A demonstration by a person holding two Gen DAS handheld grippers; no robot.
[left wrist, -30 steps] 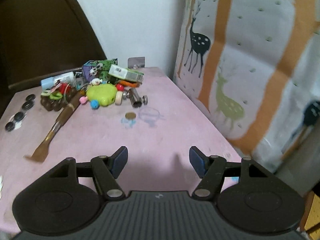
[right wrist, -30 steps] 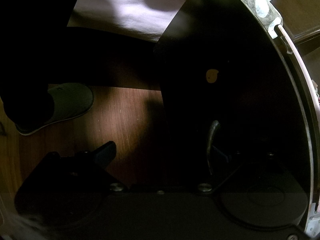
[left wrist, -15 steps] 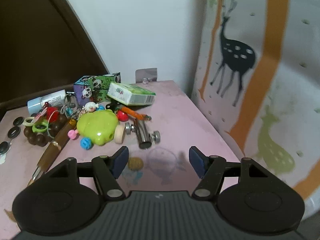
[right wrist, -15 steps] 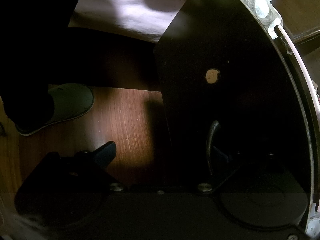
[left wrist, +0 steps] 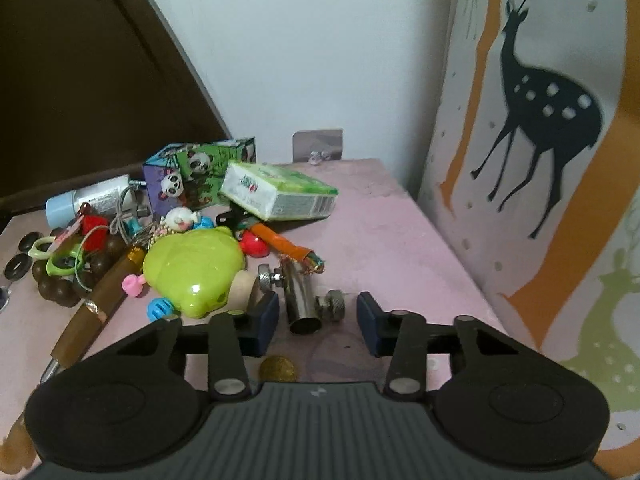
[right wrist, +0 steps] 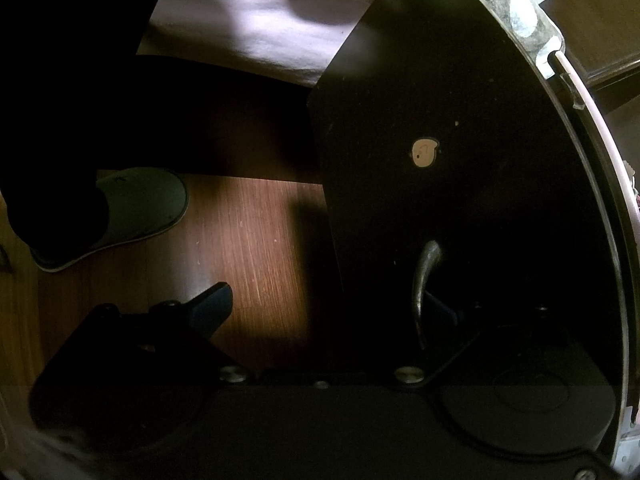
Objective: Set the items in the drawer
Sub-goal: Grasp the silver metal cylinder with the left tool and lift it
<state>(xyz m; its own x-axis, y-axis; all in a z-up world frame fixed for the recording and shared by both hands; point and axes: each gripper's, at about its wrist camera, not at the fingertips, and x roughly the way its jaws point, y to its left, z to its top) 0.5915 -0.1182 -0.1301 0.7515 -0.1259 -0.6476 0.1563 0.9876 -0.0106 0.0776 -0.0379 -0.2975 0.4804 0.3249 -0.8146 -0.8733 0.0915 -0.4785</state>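
Left tool (left wrist: 318,317) closing around metal clamp (left wrist: 304,300), pads not touching

A pink tabletop (left wrist: 384,232) carries a heap of small things ahead and to the left of the left gripper (left wrist: 318,318): a green frog toy (left wrist: 192,270), a tissue pack (left wrist: 276,196), a panda box (left wrist: 192,172), brown beads (left wrist: 56,284). A metal tube (left wrist: 300,300) lies between its fingers, a coin (left wrist: 278,368) just behind them.
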